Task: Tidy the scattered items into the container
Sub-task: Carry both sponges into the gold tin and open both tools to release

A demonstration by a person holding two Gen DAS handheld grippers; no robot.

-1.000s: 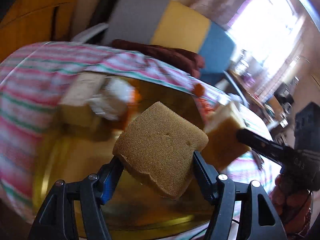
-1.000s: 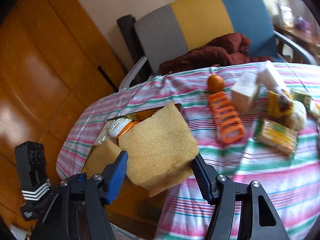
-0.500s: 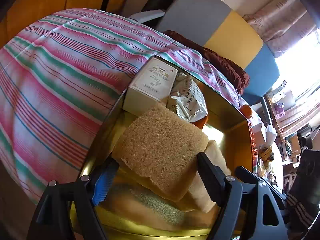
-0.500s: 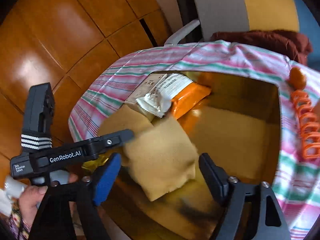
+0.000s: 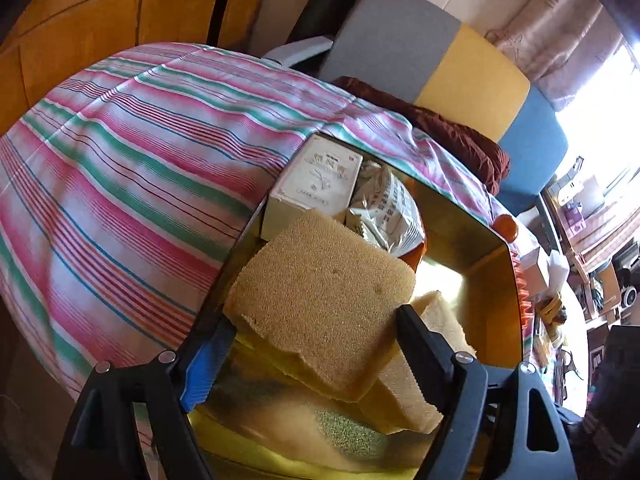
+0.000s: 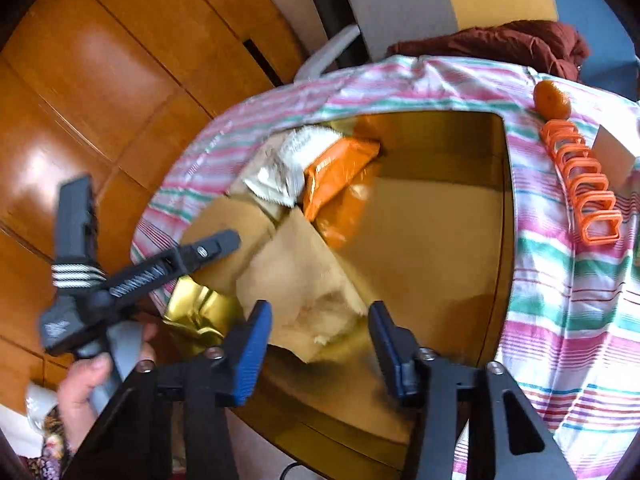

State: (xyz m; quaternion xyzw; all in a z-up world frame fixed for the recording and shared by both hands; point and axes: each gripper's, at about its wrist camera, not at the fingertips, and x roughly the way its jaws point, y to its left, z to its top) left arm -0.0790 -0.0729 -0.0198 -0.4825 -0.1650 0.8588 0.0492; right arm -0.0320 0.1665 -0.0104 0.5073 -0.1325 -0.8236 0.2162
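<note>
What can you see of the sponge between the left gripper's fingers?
The sponge is a tan, coarse-pored slab shaped like a bread slice, with a small dent on top and a ragged lower edge. The left gripper holds it tilted, its fingers on either side of its near end, just above the gold tray. It overlaps a second, paler sponge lying in the tray, and its far corner reaches a white box.

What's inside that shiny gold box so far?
The gold box holds a white carton, a white-and-orange snack packet, and two sponges: one dropped in, one between the left gripper fingers. Anything beneath them is hidden.
</note>
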